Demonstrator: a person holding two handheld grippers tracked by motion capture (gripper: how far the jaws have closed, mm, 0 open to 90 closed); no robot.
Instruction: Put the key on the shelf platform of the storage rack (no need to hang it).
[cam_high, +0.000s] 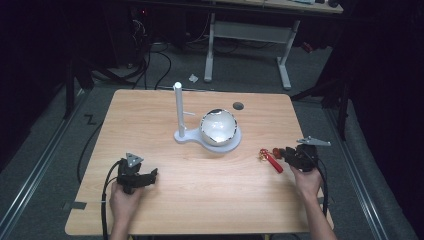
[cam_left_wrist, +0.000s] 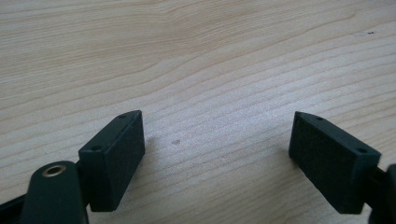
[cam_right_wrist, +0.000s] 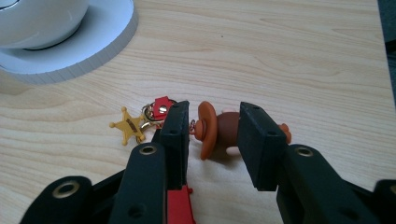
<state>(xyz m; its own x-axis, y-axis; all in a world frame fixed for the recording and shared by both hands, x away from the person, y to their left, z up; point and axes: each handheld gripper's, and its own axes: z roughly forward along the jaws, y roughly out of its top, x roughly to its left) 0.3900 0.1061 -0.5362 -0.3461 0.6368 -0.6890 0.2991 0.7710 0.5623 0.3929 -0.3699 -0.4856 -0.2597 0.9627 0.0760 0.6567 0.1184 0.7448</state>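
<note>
A shiny bowl (cam_high: 218, 126) sits on a white stand (cam_high: 186, 136) with an upright post (cam_high: 178, 107), mid-table (cam_high: 150, 200); a desk frame (cam_high: 247, 35) stands behind.

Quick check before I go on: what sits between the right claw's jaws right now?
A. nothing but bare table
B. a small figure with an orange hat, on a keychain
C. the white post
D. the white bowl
B: in the right gripper view the right claw brackets the orange-hatted figure, its star charm lying off to one side.

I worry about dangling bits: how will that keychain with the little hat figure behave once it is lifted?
The keychain will probably hang loose: its star charm and red tag sit on rings. The figure looks light and rounded, so it may twist between the right gripper jaws.
</note>
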